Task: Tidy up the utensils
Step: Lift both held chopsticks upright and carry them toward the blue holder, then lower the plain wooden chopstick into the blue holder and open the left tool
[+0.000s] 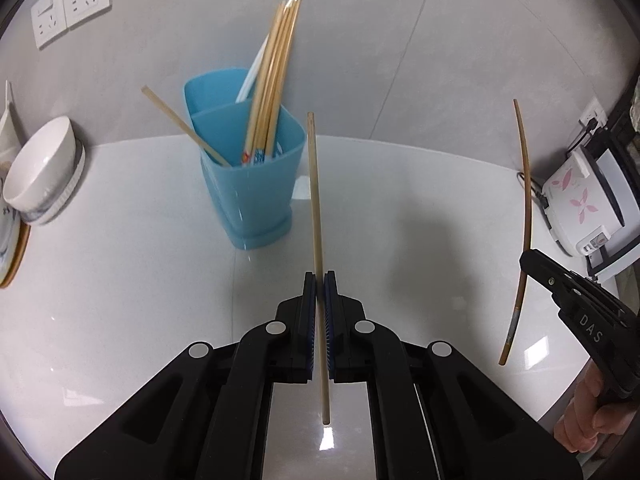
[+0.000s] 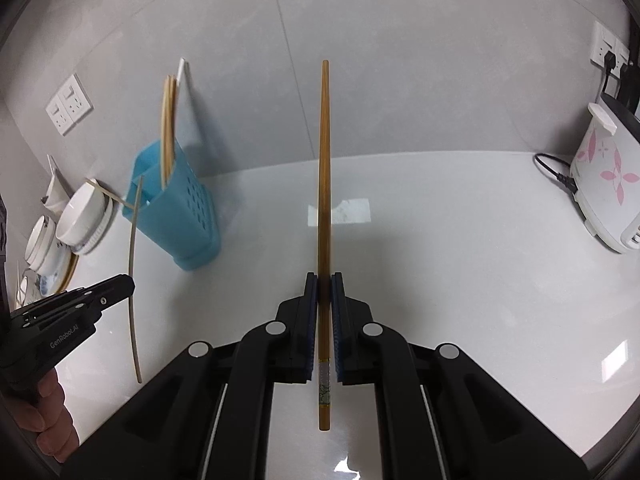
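Observation:
My left gripper [image 1: 319, 280] is shut on a pale bamboo chopstick [image 1: 315, 200] that points up and away from me. Beyond it to the left stands a blue utensil holder [image 1: 256, 196] with several chopsticks [image 1: 272, 80] in it, one leaning out to the left. My right gripper [image 2: 324, 280] is shut on a dark brown chopstick [image 2: 324, 160] with a patterned end. From the left wrist view that brown chopstick [image 1: 524, 208] and the right gripper [image 1: 532, 258] show at the right. The right wrist view has the holder [image 2: 180, 208] at left, with the left gripper [image 2: 128, 284] and its pale chopstick [image 2: 134, 280].
White bowls [image 1: 44, 164] on plates are stacked at the left edge of the white counter [image 1: 400, 220]. A white rice cooker [image 2: 604, 184] with pink flowers stands at the right, its cord plugged into the wall. Wall sockets [image 1: 68, 4] sit above the bowls. A hand [image 1: 580, 420] grips the right tool.

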{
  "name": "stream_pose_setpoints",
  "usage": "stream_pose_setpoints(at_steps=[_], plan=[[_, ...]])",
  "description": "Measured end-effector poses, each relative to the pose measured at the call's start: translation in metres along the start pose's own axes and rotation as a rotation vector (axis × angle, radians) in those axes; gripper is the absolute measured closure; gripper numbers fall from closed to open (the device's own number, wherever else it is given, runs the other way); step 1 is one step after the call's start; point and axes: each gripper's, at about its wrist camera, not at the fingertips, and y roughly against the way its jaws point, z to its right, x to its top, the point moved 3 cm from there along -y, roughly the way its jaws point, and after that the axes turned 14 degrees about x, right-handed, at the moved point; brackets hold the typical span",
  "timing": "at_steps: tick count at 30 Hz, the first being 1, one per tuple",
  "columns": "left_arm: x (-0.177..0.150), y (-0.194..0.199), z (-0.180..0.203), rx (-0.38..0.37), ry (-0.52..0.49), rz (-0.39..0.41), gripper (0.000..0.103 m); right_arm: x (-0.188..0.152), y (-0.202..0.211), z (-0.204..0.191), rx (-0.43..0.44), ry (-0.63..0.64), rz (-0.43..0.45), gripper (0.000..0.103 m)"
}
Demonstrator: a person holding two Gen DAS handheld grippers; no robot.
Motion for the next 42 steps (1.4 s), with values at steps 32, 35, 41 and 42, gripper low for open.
stream_pose_setpoints(at_steps=[32,35,41,42], plan=[[0.114,0.018,-0.055,-0.058,0.162,0.333,0.100,0.103,-0.023,-0.062,0.179,0.104,0.167,0.097],[0.120,0.013,-0.056,-0.064,0.167,0.395,0.100,0.109,-0.031,-0.064,0.188,0.106,0.172,0.097],[0.124,0.001,-0.047,-0.042,0.153,0.476,0.100,0.115,-0.054,-0.068,0.200,0.110,0.139,0.097],[0.123,0.000,-0.045,-0.042,0.145,0.485,0.100,0.114,-0.056,-0.067,0.200,0.110,0.137,0.097]])
